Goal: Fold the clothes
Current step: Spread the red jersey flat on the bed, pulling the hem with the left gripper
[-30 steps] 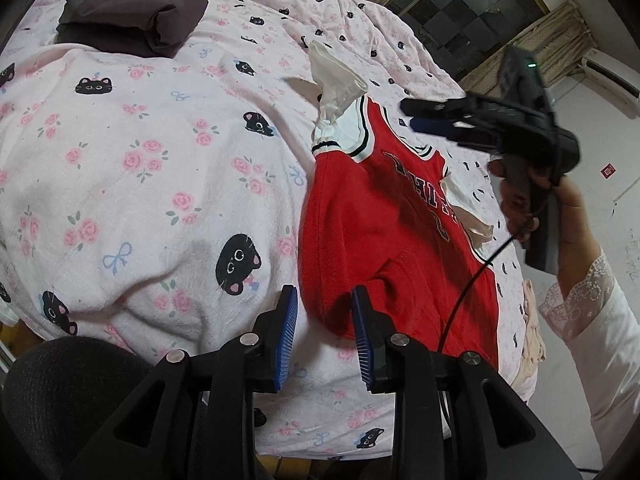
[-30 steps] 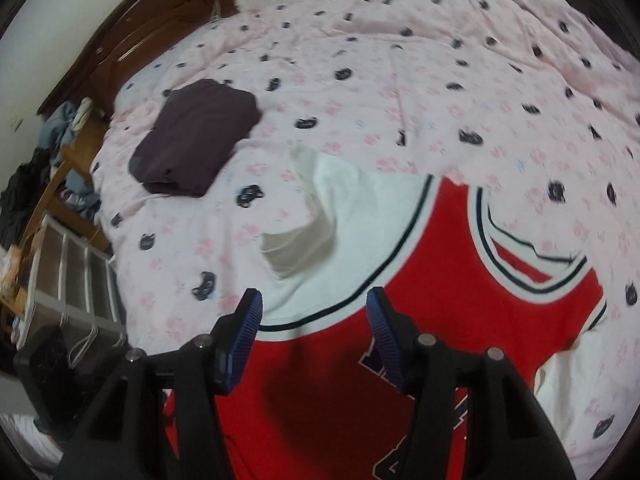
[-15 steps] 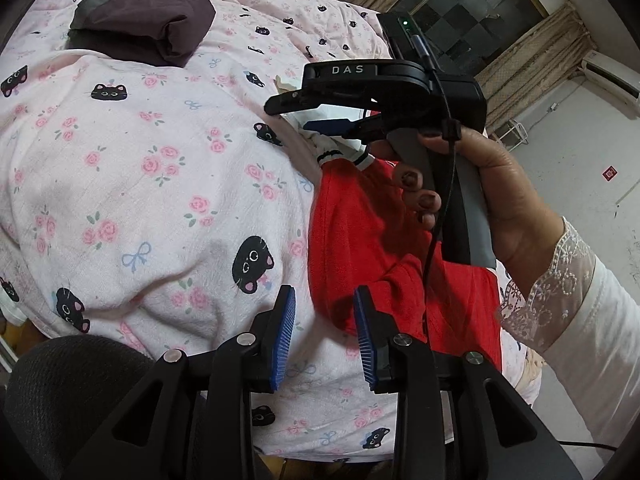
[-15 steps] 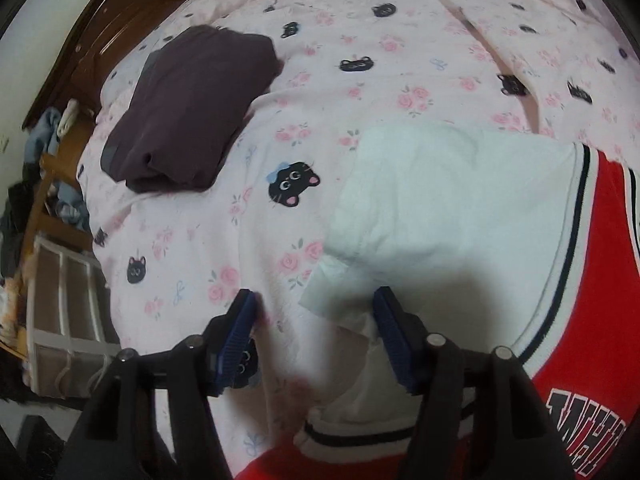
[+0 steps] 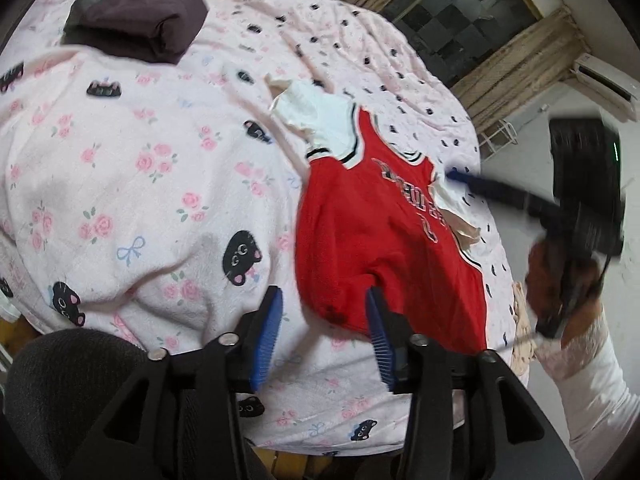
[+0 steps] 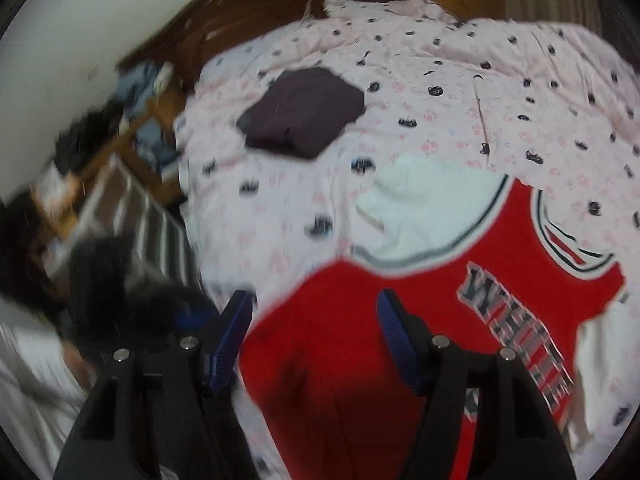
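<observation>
A red sleeveless-style jersey (image 5: 380,232) with white sleeves lies spread on the pink bed cover (image 5: 140,160). Its left white sleeve (image 5: 316,116) lies crumpled at the shoulder. My left gripper (image 5: 323,336) hovers at the jersey's near hem corner. Its jaws are opening, the red corner lies between them, and the pads do not press it. A hand holds my right gripper (image 5: 480,184), blurred, at the jersey's far side. In the right wrist view that gripper (image 6: 316,320) stands open above the red jersey (image 6: 400,340), with nothing in it and the white sleeve (image 6: 424,200) beyond it.
A folded dark garment (image 5: 136,20) rests further up the bed, also in the right wrist view as the dark garment (image 6: 304,112). A brown headboard (image 6: 240,12) and a cluttered rack (image 6: 152,220) border the bed. A curtained window (image 5: 460,20) is behind.
The right gripper left the white sleeve and swung back over the red body, now blurred. The sleeve lies lower than before. The left jaws have widened at the hem corner.
</observation>
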Tool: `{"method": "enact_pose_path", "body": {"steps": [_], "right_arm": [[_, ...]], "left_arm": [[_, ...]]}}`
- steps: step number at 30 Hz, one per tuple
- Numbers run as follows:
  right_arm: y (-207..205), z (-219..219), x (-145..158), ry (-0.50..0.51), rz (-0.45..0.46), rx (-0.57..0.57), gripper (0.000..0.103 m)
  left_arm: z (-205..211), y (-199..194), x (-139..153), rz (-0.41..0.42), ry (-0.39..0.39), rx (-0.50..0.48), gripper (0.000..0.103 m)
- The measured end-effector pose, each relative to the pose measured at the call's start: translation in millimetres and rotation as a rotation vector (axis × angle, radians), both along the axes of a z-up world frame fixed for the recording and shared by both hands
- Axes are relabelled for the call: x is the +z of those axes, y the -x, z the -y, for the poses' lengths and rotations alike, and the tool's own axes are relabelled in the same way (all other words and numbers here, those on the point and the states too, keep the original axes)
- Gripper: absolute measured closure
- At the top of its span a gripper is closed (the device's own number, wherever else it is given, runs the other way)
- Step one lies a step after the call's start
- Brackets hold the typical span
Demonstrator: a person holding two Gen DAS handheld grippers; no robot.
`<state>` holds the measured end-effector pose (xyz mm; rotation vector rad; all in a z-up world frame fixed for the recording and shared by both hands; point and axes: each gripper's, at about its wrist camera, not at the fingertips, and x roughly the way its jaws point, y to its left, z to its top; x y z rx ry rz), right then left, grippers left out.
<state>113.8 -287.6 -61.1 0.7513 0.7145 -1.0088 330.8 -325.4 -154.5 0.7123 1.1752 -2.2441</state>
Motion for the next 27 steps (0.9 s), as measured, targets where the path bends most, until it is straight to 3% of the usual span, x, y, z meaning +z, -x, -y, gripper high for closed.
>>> {"method": "enact_pose_path", "body": {"steps": [3,6,9,14,18,22,24,27], "right_arm": [[-14.4,-46.5,-21.7,0.005,-0.200,0.029,0.038],[-16.0,-82.0,-37.6,0.019,-0.316,0.013,0.039],[-9.1,-113.8,-47.1,0.031,-0.361,-0.048,0.039],[14.8,-161.5,-48.2,0.018,-0.334,-0.171,0.039],[28.1,-195.2,-45.5,0.008,-0.307,-0.238,0.039],[33.7,-220.0,-43.4,0.016,-0.288,-0.284,0.039],[38.0,-229.9,-42.4,0.020,-0.270,-0.307,0.039],[46.5,-242.2,-41.7,0.023,-0.246,-0.346,0.039]], "left_arm": [[-9.2,4.8,4.9,0.013,0.031,-0.034,0.051],[-21.8,16.3,8.9,0.079,0.087,-0.080,0.050],[-40.2,35.8,18.0,0.149,0.197,-0.188,0.050],[-69.0,78.3,25.2,0.345,0.435,-0.445,0.049],[-81.5,96.2,28.5,0.448,0.602,-0.559,0.050],[-78.6,107.2,20.3,0.507,0.632,-0.639,0.058],[-76.8,114.5,11.9,0.557,0.634,-0.676,0.073],[-71.7,119.5,5.9,0.570,0.595,-0.675,0.081]]}}
